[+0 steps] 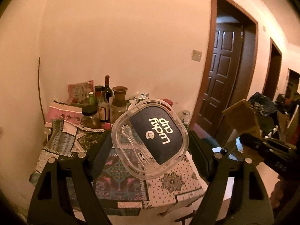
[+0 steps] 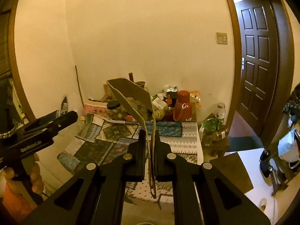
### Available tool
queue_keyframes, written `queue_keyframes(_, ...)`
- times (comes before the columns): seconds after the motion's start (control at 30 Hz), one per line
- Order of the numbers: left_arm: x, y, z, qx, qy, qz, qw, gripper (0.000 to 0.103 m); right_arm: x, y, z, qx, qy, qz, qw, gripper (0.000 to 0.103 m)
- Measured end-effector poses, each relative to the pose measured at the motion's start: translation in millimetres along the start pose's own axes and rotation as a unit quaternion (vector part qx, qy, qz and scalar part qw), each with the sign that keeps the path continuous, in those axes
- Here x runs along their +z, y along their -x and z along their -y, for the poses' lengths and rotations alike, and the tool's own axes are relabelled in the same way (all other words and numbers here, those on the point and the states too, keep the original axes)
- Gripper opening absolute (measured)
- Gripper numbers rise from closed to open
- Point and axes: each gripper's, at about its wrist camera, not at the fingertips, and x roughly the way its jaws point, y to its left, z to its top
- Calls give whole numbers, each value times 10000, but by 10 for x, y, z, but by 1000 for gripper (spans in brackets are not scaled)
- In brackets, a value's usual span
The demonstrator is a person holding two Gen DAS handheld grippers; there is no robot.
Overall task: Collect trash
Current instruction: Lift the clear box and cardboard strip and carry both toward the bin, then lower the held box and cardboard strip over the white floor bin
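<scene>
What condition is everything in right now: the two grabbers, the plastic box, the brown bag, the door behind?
Left gripper: jaws shut on the clear Lucky Cup container, held above the table.
Clear Lucky Cup container: lid on, spoon inside.
Right gripper: jaws shut on the brown paper bag.
Brown paper bag: mouth open.
Panelled door: open.

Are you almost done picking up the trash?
Partway. The left hand-held gripper holds a clear plastic lid, and the right hand-held gripper pinches a brown paper bag. Neither is binned yet; no bin shows. The table is bare in front, but bottles and jars crowd its back edge.
</scene>
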Motion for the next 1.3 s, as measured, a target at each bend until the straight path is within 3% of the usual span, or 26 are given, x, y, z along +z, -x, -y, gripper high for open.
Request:
queue_keyframes(0.3,-423,948,-438,-220,-117,-125,9996,79,-468,479,-643,-156,-375,-35,9992,6)
queue_keyframes(0.63,-964,1523,-680,-511,-101,-500,9974,79,-993,802,-1133,-198,-564,-365,9975,6)
queue_keyframes(1.03,-1551,1327,-591,-787,-41,-1270,9888,79,-1511,721,-1173,-432,-733,-1117,9901,6)
queue_keyframes(1.3,-2249,657,-563,-625,16,-1986,9781,79,-2139,157,-873,-413,-705,-1892,9785,6)
